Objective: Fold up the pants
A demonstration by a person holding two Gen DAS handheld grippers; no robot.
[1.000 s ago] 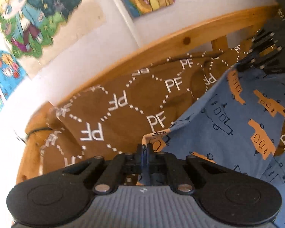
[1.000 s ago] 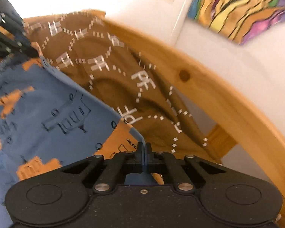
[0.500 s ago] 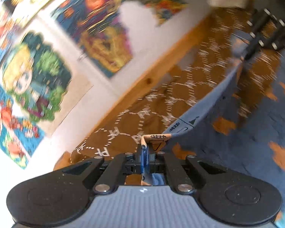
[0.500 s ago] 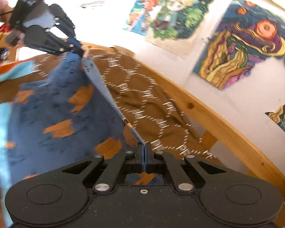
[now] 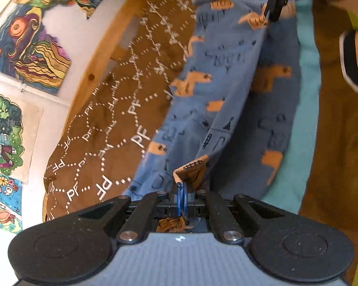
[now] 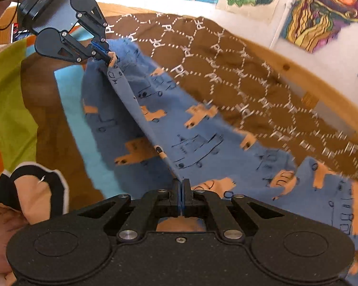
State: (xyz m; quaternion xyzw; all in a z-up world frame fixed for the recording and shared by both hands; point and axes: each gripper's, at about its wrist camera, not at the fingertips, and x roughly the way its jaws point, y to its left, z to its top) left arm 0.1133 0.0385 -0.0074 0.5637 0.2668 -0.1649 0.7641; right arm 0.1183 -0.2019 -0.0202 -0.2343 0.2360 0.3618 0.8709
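The pants (image 5: pixel 226 88) are blue with orange and dark vehicle prints. They hang stretched between my two grippers above a bed. My left gripper (image 5: pixel 181 190) is shut on one corner of the pants' edge. It also shows in the right wrist view (image 6: pixel 107 56) at the upper left. My right gripper (image 6: pixel 180 186) is shut on the other corner of the same edge of the pants (image 6: pixel 198 128). It shows in the left wrist view (image 5: pixel 272 12) at the top. The taut edge runs straight between them.
Under the pants lies a brown blanket (image 5: pixel 107 124) with white "PF" lettering and a light blue strip (image 5: pixel 307 95). A wooden bed rail (image 6: pixel 310 81) runs along a white wall with colourful drawings (image 6: pixel 322 7). A green and orange cover (image 6: pixel 9 100) lies at the left.
Both grippers have lifted and swung, still shut on the pants. The pants now hang more spread out, and more of the bed and the light blue strip shows.
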